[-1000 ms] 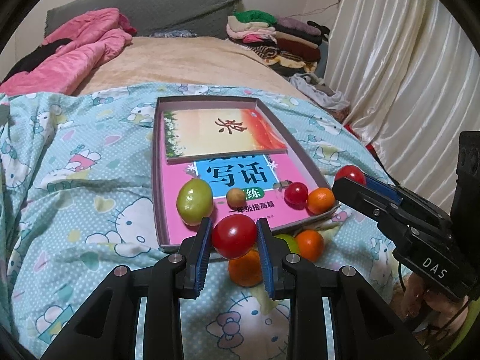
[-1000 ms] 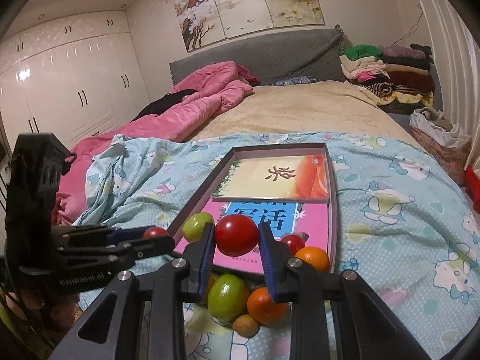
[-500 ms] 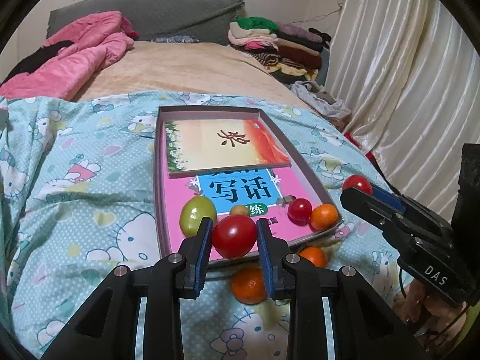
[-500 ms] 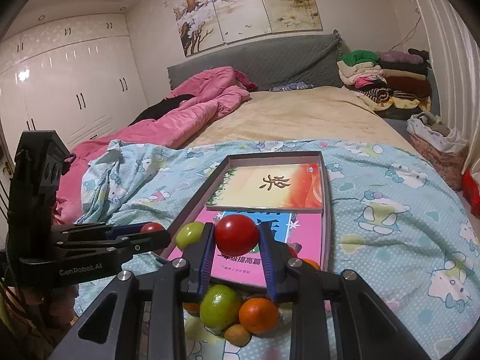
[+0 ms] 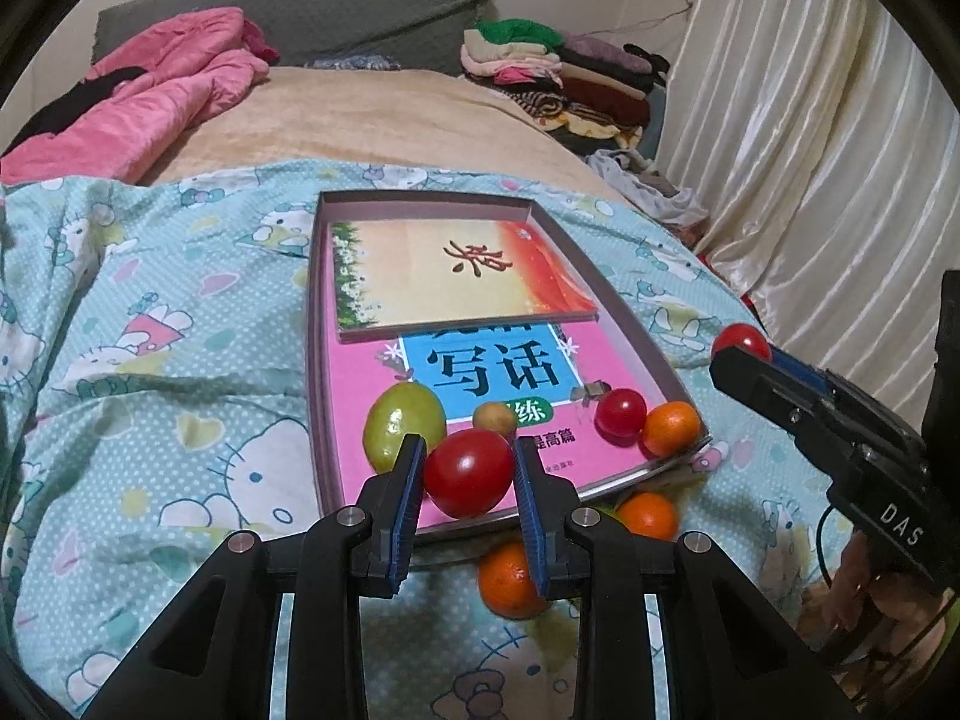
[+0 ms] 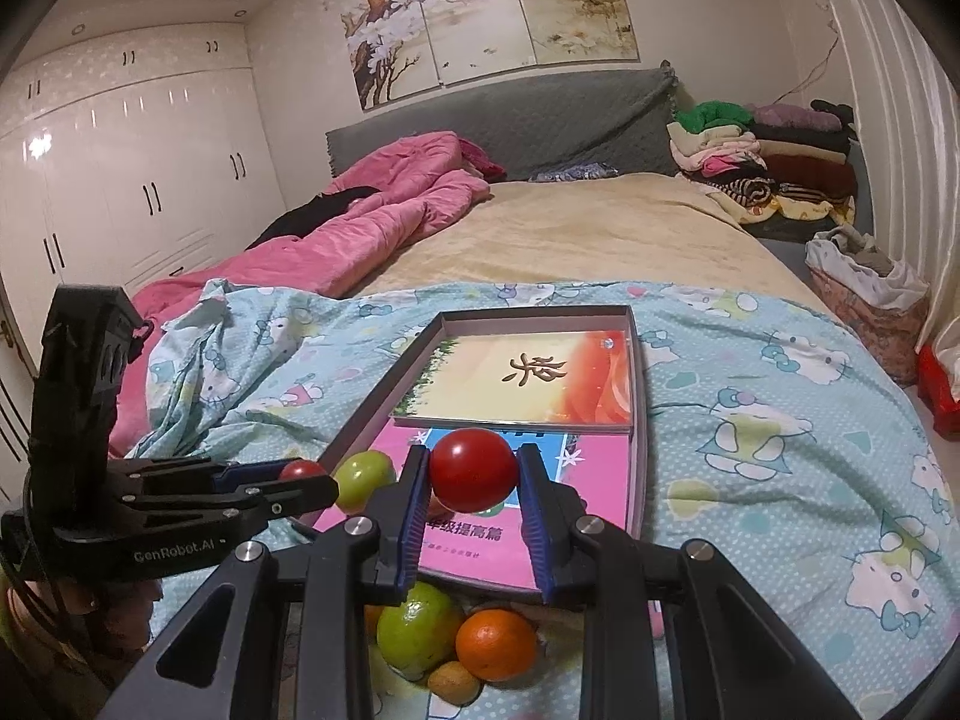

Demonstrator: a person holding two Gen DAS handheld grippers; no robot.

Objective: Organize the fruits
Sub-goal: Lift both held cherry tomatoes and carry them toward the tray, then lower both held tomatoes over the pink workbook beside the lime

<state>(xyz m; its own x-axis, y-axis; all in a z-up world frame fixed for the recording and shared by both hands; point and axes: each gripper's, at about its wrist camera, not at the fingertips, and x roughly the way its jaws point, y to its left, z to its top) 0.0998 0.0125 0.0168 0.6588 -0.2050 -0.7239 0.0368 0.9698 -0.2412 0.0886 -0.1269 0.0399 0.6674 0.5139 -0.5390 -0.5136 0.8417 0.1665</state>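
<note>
Fruit just below the tray [image 5: 636, 324] edge is half hidden behind the fingers: in the left view one orange [image 5: 507, 579] is cut by a blue pad, another orange [image 5: 648, 515] peeks past the rim. In the tray: one green fruit [image 5: 403, 425], one small tan one [image 5: 494, 417], one small tomato [image 5: 621, 411], one orange [image 5: 671, 427], two books. Left gripper [image 5: 468, 471] angles down, clamped on a red tomato [image 5: 469, 471] over the tray's 6 o'clock edge. Right gripper [image 6: 474, 468] likewise pinches a second tomato [image 6: 474, 468], seen at 3 o'clock in the left view.
</note>
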